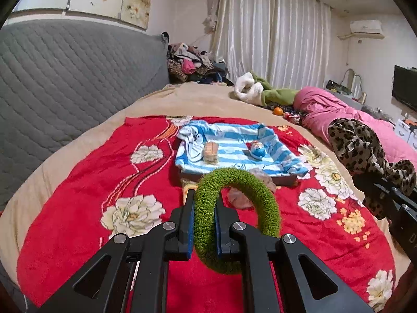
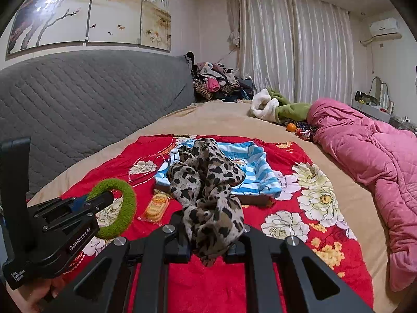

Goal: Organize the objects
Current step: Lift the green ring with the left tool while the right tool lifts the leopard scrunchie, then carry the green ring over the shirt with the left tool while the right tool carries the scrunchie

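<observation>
My left gripper [image 1: 205, 194] is shut on a fuzzy green ring [image 1: 242, 182], held upright above the red flowered blanket [image 1: 78, 208]. The right wrist view shows this gripper [image 2: 104, 198] and ring [image 2: 125, 208] at the lower left. My right gripper [image 2: 212, 224] is shut on a bunched leopard-print scarf [image 2: 206, 180] that covers its fingertips. The scarf [image 1: 359, 146] hangs at the right edge of the left wrist view. Beyond both lies a brown tray [image 2: 250, 199] covered by a blue striped cloth [image 1: 234, 154], with a small snack pack [image 1: 210, 152] and a blue-red toy [image 1: 256, 150] on it.
A yellow snack packet [image 2: 156, 207] and a pinkish wrapper [image 1: 242, 198] lie on the blanket before the tray. A pink quilt [image 2: 365, 143] runs along the right. The grey quilted headboard [image 1: 65, 78] stands left. A clothes pile [image 2: 219, 80], a green-white garment [image 2: 281, 107] and an orange [image 2: 291, 127] lie far back.
</observation>
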`<action>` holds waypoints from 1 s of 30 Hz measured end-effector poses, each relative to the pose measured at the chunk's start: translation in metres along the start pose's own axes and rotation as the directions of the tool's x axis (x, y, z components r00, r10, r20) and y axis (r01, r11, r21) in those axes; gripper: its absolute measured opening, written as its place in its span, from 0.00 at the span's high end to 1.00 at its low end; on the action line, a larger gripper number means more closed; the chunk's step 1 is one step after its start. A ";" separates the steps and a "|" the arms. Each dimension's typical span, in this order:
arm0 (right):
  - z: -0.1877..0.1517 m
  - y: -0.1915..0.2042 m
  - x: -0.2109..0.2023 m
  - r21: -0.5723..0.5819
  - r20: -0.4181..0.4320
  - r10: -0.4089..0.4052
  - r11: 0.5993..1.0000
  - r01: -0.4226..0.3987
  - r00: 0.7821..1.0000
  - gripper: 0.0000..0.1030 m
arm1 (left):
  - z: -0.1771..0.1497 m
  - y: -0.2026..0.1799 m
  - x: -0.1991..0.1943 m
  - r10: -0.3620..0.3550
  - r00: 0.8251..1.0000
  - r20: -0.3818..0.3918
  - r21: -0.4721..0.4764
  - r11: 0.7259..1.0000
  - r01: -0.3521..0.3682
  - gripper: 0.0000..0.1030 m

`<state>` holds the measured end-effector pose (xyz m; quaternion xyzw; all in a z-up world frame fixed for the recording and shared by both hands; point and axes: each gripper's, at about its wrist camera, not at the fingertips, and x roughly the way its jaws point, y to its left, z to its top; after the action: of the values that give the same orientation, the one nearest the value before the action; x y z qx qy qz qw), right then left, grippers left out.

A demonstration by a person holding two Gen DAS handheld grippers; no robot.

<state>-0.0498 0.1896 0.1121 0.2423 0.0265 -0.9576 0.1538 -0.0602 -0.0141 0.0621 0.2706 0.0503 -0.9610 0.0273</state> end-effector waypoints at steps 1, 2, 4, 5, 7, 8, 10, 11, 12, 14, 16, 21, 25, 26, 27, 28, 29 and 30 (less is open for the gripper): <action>0.002 -0.001 0.001 0.000 0.005 -0.003 1.000 0.003 1.000 0.85 | 0.003 -0.001 0.001 -0.004 1.000 0.000 0.001 1.000 0.004 0.88; 0.006 -0.002 0.002 -0.002 0.005 -0.004 1.000 0.004 1.000 0.85 | 0.006 -0.001 0.002 -0.006 1.000 0.002 0.003 1.000 0.006 0.88; 0.009 -0.003 0.005 -0.004 0.008 -0.006 1.000 0.006 1.000 0.85 | 0.011 -0.004 0.005 -0.010 1.000 0.008 0.011 1.000 0.010 0.88; 0.011 -0.004 0.007 -0.004 0.009 -0.006 1.000 0.006 1.000 0.85 | 0.013 -0.006 0.006 -0.011 1.000 0.007 0.015 1.000 0.011 0.88; 0.015 -0.004 0.011 -0.005 0.009 -0.004 1.000 0.004 1.000 0.85 | 0.017 -0.010 0.011 -0.016 1.000 0.004 0.021 1.000 0.016 0.88; 0.015 -0.004 0.013 -0.006 0.009 -0.003 1.000 0.003 1.000 0.85 | 0.018 -0.011 0.012 -0.018 1.000 0.002 0.023 1.000 0.018 0.88; 0.018 -0.003 0.017 -0.009 0.010 -0.001 1.000 0.001 1.000 0.85 | 0.021 -0.014 0.016 -0.023 1.000 0.003 0.027 0.999 0.022 0.88; 0.018 -0.002 0.018 -0.011 0.010 -0.001 1.000 0.001 1.000 0.85 | 0.022 -0.015 0.017 -0.023 1.000 0.002 0.031 0.999 0.023 0.88; 0.020 -0.002 0.020 -0.011 0.012 -0.001 1.000 0.001 1.000 0.85 | 0.023 -0.017 0.019 -0.024 1.000 0.003 0.032 0.999 0.024 0.88; 0.022 -0.003 0.022 -0.006 0.018 0.002 1.000 -0.002 1.000 0.85 | 0.026 -0.018 0.022 -0.027 1.000 0.001 0.032 0.999 0.027 0.88; 0.025 -0.004 0.025 -0.004 0.023 0.003 1.000 -0.003 1.000 0.85 | 0.027 -0.019 0.025 -0.028 1.000 0.000 0.034 0.999 0.028 0.88; 0.034 -0.007 0.033 -0.005 0.025 0.003 1.000 -0.002 1.000 0.85 | 0.035 -0.021 0.034 -0.031 1.000 -0.003 0.038 0.999 0.031 0.88; 0.042 -0.008 0.037 -0.005 0.032 0.000 1.000 0.000 0.999 0.85 | 0.043 -0.023 0.039 -0.033 0.999 -0.001 0.047 0.998 0.033 0.88; 0.043 -0.008 0.038 -0.005 0.030 0.001 1.000 -0.001 1.000 0.85 | 0.045 -0.023 0.040 -0.033 0.999 -0.001 0.046 0.998 0.033 0.88; 0.045 -0.008 0.039 -0.003 0.034 0.001 1.000 -0.001 0.999 0.85 | 0.047 -0.023 0.041 -0.038 0.999 0.000 0.044 0.998 0.038 0.88; 0.047 -0.008 0.040 -0.002 0.037 0.000 1.000 0.000 0.999 0.85 | 0.050 -0.023 0.041 -0.040 0.999 0.003 0.045 0.998 0.040 0.88; 0.049 -0.008 0.040 -0.003 0.037 0.002 1.000 -0.002 0.999 0.85 | 0.052 -0.023 0.041 -0.038 0.999 0.005 0.048 0.998 0.037 0.88; 0.051 -0.008 0.041 -0.004 0.041 0.001 1.000 -0.001 0.999 0.85 | 0.055 -0.023 0.042 -0.038 0.999 0.009 0.055 0.998 0.038 0.88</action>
<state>-0.1094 0.1796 0.1376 0.2223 0.0252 -0.9622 0.1551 -0.1266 0.0016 0.0886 0.2655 0.0291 -0.9637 0.0020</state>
